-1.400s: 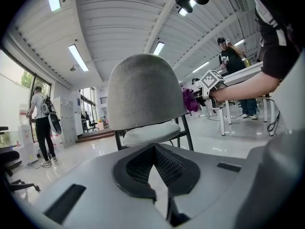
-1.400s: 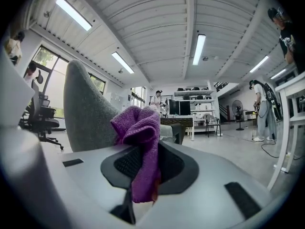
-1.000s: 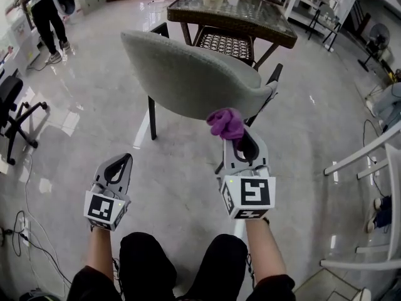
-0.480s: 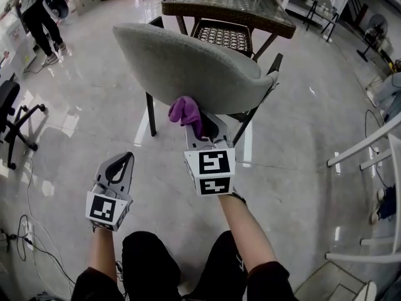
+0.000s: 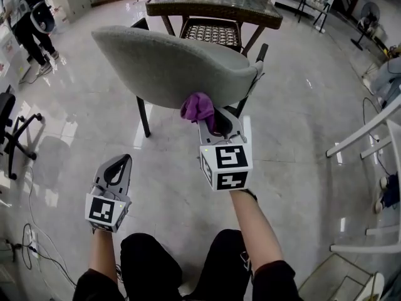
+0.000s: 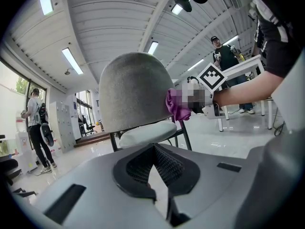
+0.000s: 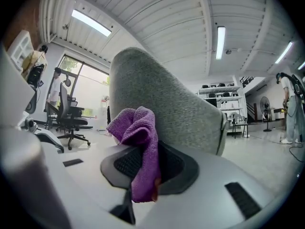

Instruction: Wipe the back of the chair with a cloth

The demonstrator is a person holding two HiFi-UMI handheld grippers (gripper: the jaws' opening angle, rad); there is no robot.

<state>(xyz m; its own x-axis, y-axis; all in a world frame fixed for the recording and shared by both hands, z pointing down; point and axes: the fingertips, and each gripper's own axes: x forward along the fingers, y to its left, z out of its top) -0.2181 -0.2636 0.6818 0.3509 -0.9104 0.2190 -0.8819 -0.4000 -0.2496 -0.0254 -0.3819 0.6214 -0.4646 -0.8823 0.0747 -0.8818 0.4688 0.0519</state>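
Chair back (image 5: 169,68) at 11 o'clock: grey woven upholstery, matt and finely rough, with dark matt legs (image 5: 143,116) that look like metal. Cloth (image 5: 198,107) is purple, napped and fuzzy; left gripper (image 5: 119,165) and right gripper (image 5: 219,119) have smooth matt grey plastic shells with black, finely ribbed jaw pads. Floor (image 5: 301,137) is glossy, polished-stone look with reflections; table (image 5: 213,5) at 12 o'clock has a glass top on brown wicker.
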